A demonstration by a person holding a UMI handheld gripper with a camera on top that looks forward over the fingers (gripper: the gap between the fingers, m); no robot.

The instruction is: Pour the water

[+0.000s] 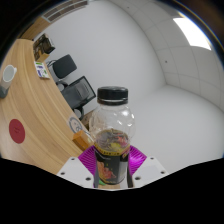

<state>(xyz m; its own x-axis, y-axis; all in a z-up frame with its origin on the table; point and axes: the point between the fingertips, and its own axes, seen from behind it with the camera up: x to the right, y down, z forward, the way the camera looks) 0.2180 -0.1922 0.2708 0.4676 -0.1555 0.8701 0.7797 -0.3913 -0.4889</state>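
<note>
Between the jaws, a clear bottle with a black cap is clamped by both purple pads, lifted above the tilted wooden desk. With that cap seemingly on, tipping would pour nothing; a loose grip could let it slip.

Your jar fills the gap between the fingers, so nothing else fits there. Ahead and right is open floor. Left, the desk and the chairs block you.
</note>
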